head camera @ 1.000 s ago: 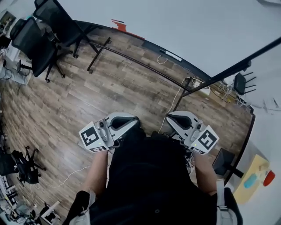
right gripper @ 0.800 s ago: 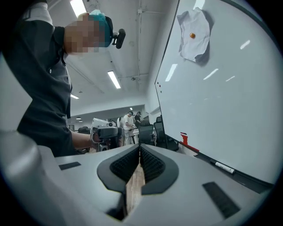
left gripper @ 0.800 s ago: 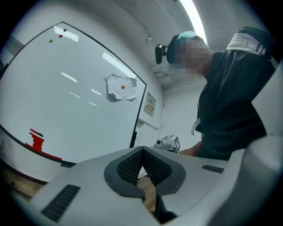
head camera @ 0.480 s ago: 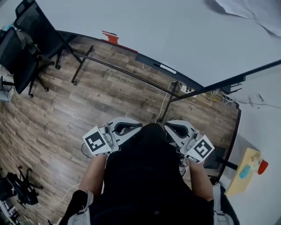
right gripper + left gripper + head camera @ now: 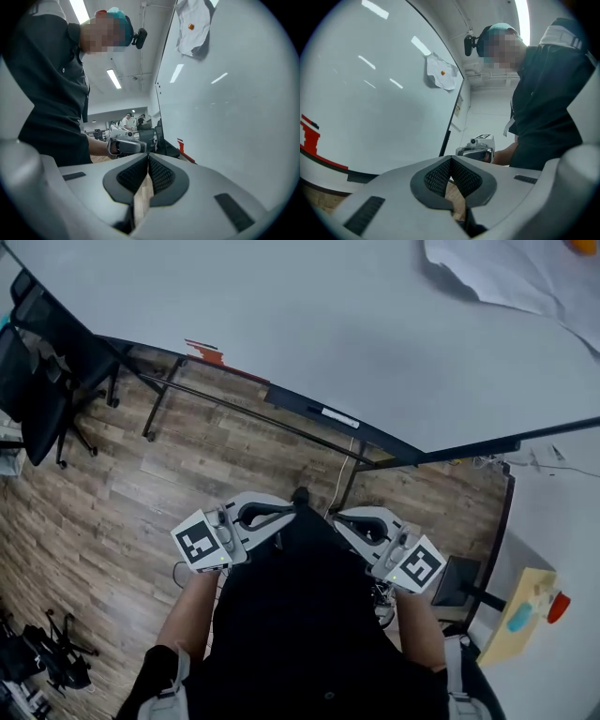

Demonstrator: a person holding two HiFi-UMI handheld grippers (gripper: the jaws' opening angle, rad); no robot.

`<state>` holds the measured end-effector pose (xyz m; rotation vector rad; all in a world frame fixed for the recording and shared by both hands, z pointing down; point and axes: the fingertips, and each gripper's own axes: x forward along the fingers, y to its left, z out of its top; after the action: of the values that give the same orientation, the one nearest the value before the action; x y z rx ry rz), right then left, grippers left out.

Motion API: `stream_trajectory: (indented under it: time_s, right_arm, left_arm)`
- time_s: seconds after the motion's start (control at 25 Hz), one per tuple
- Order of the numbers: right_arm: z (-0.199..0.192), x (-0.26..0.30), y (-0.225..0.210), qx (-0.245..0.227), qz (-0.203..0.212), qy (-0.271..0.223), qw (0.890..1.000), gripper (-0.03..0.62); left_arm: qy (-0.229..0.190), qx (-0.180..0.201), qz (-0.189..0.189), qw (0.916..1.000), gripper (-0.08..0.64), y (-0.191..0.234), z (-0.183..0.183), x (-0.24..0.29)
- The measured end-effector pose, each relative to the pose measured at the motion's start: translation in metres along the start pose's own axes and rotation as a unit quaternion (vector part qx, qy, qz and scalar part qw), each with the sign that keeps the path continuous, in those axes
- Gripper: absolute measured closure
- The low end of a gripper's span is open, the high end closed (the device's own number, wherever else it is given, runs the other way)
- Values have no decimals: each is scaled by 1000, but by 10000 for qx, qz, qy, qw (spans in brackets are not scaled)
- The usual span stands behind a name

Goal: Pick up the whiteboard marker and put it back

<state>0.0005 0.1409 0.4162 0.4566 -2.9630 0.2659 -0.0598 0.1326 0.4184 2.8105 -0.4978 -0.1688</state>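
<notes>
No whiteboard marker can be made out in any view. A large whiteboard (image 5: 309,324) fills the top of the head view, with a small red object (image 5: 208,354) at its lower edge. That red object also shows in the left gripper view (image 5: 307,133) and the right gripper view (image 5: 182,146). My left gripper (image 5: 281,514) and right gripper (image 5: 339,519) are held close to my body above the wooden floor, tips pointing toward each other. Both are shut with nothing between the jaws, as the left gripper (image 5: 450,161) and right gripper (image 5: 148,159) show in their own views.
A white cloth (image 5: 506,273) with an orange dot hangs on the board's upper right. Black office chairs (image 5: 42,381) stand at the left, the board's stand legs (image 5: 159,399) and a cable (image 5: 349,460) on the floor. A yellow box (image 5: 520,615) sits lower right.
The head view has swung up and nearer the whiteboard, which now fills more of the frame. Both grippers stay shut and have drawn slightly closer together.
</notes>
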Motion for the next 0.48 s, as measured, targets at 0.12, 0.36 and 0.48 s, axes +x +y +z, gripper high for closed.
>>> stream_trajectory:
  time_s: [0.12, 0.36, 0.48]
  right_arm:
    - [8, -4, -31, -57, 135, -54, 9999, 572]
    - [32, -9, -72, -120, 439, -257, 9986, 572]
    - [29, -8, -91, -324, 325, -166, 9988, 572]
  left_arm:
    - [93, 127, -29, 9999, 548, 23, 13, 30]
    - [267, 616, 112, 9977, 548, 58, 41, 76]
    - [488, 982, 265, 9936, 548, 73, 43, 83]
